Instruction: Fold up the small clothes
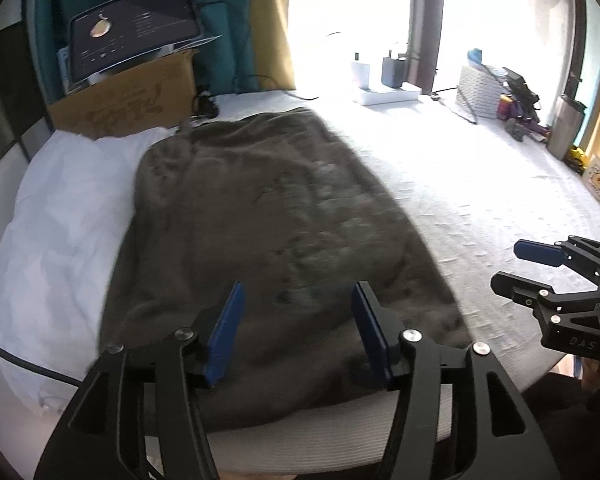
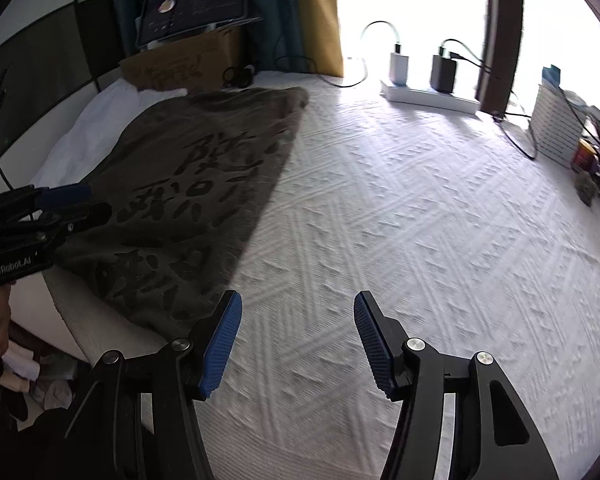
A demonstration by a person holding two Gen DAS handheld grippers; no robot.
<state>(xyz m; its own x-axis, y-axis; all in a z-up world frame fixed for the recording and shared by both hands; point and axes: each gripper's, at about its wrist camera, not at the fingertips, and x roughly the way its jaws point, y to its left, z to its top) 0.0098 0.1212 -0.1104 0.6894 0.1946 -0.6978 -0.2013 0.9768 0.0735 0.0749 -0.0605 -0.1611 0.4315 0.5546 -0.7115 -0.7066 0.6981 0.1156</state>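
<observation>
A grey-brown fleece garment (image 2: 188,184) with large dark printed characters, which I cannot read, lies flat on the white textured bedspread (image 2: 400,220), its far edge overlapping a white pillow (image 1: 60,216). The left gripper (image 1: 298,332), marked "GenRobot.AI", hovers above it, fingers apart and empty. The right gripper (image 2: 298,340) hovers over bare bedspread, likewise apart and empty.

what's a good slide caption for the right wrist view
Open right hand-held gripper over a white textured bedspread, brown printed garment spread at left.

Garment (image 1: 260,220) print blurred (left wrist view); left tool (image 2: 96,202) cut off by frame edge.
</observation>
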